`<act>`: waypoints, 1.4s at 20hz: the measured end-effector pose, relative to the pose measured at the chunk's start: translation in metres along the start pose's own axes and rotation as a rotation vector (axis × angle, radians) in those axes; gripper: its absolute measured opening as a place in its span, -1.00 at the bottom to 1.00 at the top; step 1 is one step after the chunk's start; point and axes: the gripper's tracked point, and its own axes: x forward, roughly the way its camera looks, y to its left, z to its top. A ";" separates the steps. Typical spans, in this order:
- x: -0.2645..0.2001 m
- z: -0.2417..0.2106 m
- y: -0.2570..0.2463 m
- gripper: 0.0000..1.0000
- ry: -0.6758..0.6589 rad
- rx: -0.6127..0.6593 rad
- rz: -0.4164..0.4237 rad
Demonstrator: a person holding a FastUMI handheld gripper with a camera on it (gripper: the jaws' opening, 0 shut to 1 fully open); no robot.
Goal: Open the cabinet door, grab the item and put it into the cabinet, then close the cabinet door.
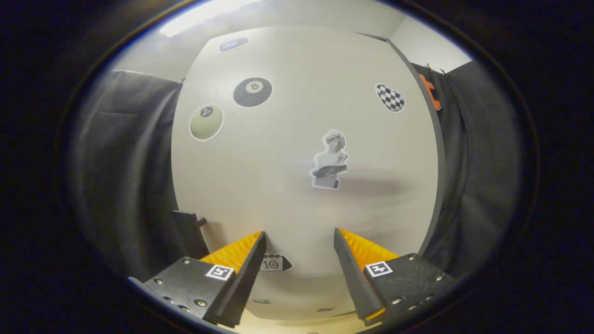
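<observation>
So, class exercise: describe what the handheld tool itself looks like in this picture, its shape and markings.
The tool has two wedge-shaped fingers that taper toward thin front edges, with ribbed inner faces. Each sits on a blocky black mount fastened with small silver screws. On top of each mount is a square black-and-white marker tag. No cables are visible.

**Cabinet door dead ahead, fingers spread in front of it**

Gripper [299, 236] jaws apart, cabinet door [301, 139] just beyond them. On the door: bust sticker [330, 160] ahead of the gap, eight-ball sticker [253, 92] above-left, checkered heart sticker [390, 98] above-right, calendar sticker [274, 263] low between fingers. Handle [188, 232] left of the left finger. Cloth wall [125, 162] flanks both sides.
</observation>
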 end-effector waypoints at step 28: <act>-0.019 0.026 -0.017 0.75 -0.087 -0.043 -0.046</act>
